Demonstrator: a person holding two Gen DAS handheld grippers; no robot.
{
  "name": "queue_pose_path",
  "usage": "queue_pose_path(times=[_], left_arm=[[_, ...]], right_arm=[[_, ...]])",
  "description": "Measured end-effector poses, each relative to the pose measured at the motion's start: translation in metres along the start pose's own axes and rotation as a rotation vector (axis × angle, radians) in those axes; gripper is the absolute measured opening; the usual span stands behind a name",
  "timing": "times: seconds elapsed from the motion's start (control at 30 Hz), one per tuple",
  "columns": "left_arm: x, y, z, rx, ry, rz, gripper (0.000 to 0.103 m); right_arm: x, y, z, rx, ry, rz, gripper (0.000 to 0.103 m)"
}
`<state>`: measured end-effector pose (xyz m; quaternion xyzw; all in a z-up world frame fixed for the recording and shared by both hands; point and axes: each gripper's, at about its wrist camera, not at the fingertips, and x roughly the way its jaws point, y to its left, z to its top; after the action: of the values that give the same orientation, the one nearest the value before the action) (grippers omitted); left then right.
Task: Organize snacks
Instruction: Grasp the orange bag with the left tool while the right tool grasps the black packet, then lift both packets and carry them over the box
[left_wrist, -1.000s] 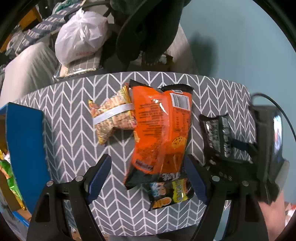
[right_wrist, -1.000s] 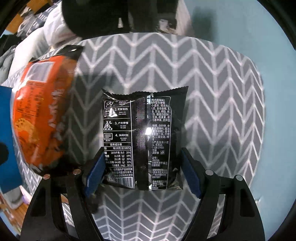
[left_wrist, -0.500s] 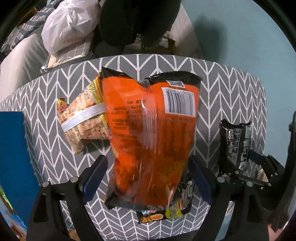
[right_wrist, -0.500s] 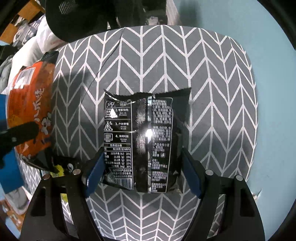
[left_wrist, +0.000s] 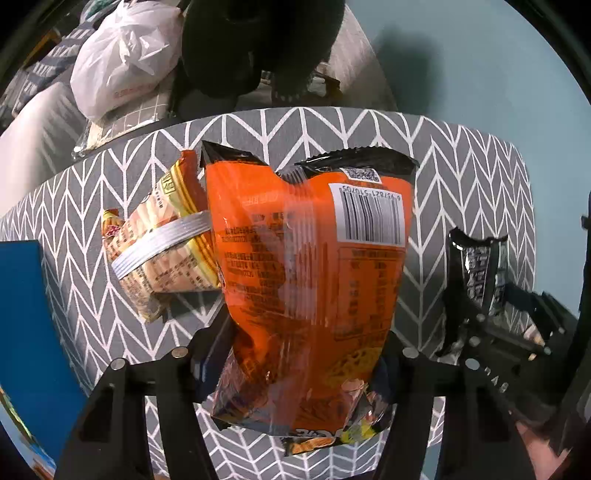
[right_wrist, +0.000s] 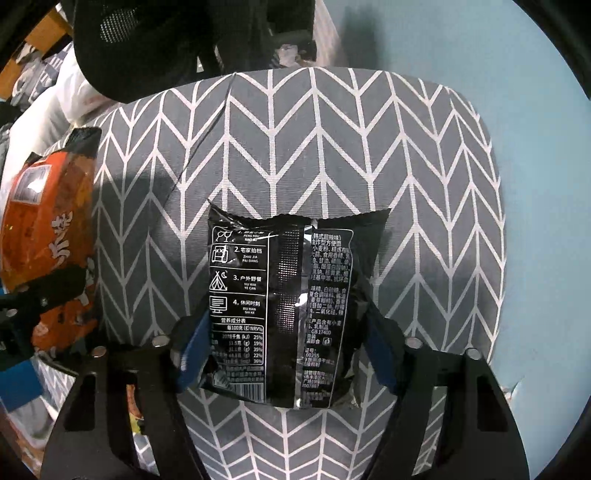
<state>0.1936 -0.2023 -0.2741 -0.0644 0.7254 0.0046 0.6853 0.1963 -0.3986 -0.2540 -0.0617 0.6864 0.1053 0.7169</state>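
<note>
Between your left gripper (left_wrist: 301, 354) fingers, the orange snack bag (left_wrist: 314, 280) sits clamped, long axis pointing far. Your right gripper (right_wrist: 284, 354) likewise clamps the black snack packet (right_wrist: 291, 306) above the chevron tabletop (right_wrist: 388, 147).

Orange packet (left_wrist: 310, 280) upright – black packet (right_wrist: 284, 306) upright, both pinched.

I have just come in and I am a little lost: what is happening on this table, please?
A person is sorting snacks with two tools. The left hand-held gripper is closed on the orange snack bag; the right hand-held gripper is closed on the black packet. A yellow packet lies on the grey chevron tablecloth.
</note>
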Motion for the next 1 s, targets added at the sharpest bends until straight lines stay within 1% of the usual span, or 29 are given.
queue_pose_path(times=[0.07,0.1,0.13,0.17,0.37,0.43,0.6,0.73,0.77,0.9,1.0], left_arm=[[-0.004,-0.001,-0.005,0.028,-0.01,0.011,0.062],[-0.006,-0.001,-0.007,0.042,-0.014,0.022,0.06],[-0.008,-0.002,-0.009,0.052,-0.021,0.03,0.057],[-0.012,-0.001,-0.011,0.062,-0.028,0.032,0.056],[-0.036,0.002,-0.026,0.094,-0.081,0.045,0.056],[-0.043,0.004,-0.031,0.102,-0.095,0.049,0.056],[-0.059,0.015,-0.043,0.094,-0.112,0.045,0.056],[-0.072,0.027,-0.054,0.082,-0.128,0.045,0.056],[-0.077,0.029,-0.057,0.084,-0.136,0.049,0.056],[-0.093,0.037,-0.069,0.09,-0.159,0.045,0.056],[-0.105,0.046,-0.079,0.09,-0.171,0.046,0.056]], right_arm=[[-0.001,0.005,-0.008,0.006,-0.001,0.016,0.068],[-0.001,0.006,-0.009,0.005,-0.002,0.019,0.068],[-0.002,0.006,-0.019,0.004,-0.003,0.02,0.068],[-0.003,0.006,-0.021,0.002,-0.004,0.019,0.068],[-0.013,0.006,-0.033,-0.004,-0.021,0.027,0.068],[-0.018,0.006,-0.031,-0.006,-0.031,0.032,0.068],[-0.038,0.009,-0.038,0.0,-0.047,0.052,0.068],[-0.053,0.022,-0.042,-0.013,-0.07,0.059,0.068],[-0.057,0.025,-0.043,-0.018,-0.074,0.078,0.068],[-0.073,0.037,-0.05,-0.047,-0.093,0.078,0.068],[-0.083,0.046,-0.055,-0.049,-0.105,0.096,0.068]])
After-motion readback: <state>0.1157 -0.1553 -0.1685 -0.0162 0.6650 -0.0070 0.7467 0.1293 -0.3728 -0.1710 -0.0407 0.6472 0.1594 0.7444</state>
